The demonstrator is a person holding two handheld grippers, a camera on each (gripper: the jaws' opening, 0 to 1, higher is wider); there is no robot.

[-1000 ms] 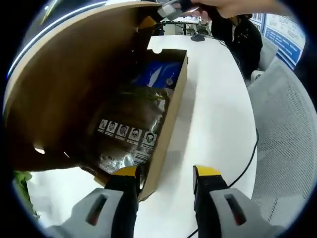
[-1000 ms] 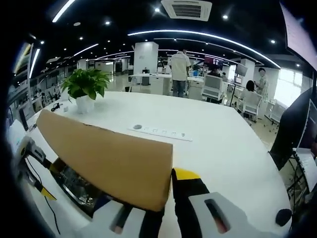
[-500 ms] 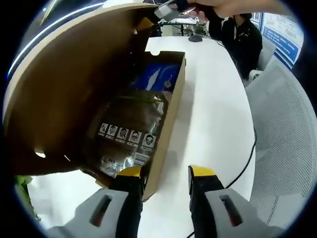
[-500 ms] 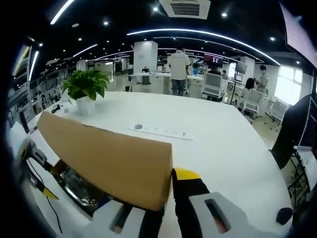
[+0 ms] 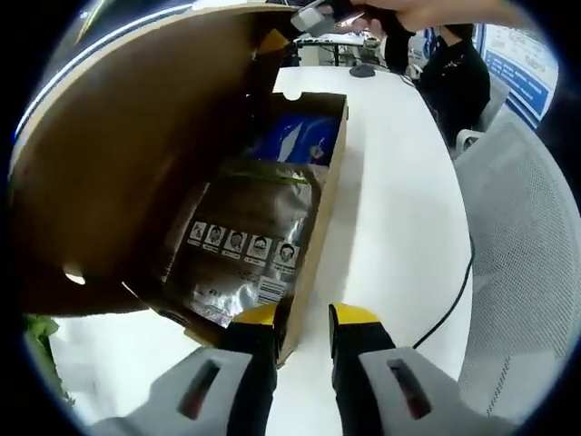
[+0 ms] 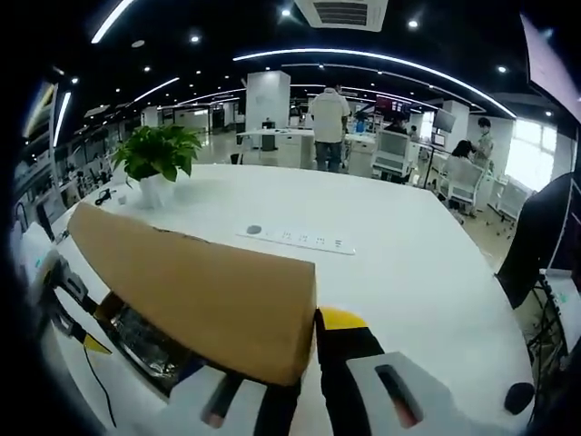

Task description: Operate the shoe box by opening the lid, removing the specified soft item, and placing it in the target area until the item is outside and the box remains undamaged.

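White bench [image 5: 399,182] carries an open cardboard shoe box [image 5: 322,213] in the left gripper view, its raised lid [image 5: 127,154] spreading across the left side of that view. Inside the box lies a dark foil pouch [image 5: 245,241] with a row of small printed pictures, and beyond it, toward the far end, a blue packet [image 5: 300,136]. The left hand-held gripper [image 5: 301,318] has its yellow-tipped jaws set narrowly astride the box's near long wall, one tip inside beside the pouch, the other outside over the bench; whether they press the wall I cannot tell. A black cable [image 5: 449,300] trails over the bench edge toward a grey mesh chair [image 5: 526,236] on the right.

In the right gripper view, a potted plant [image 6: 156,156] stands near the far left edge of the bench [image 6: 408,263], with a white power strip [image 6: 295,239] nearer the middle. The lid [image 6: 195,291] rises at lower left, and the right hand-held gripper [image 6: 300,350] is closed on its corner edge, holding it up. People stand and sit among desks far behind.
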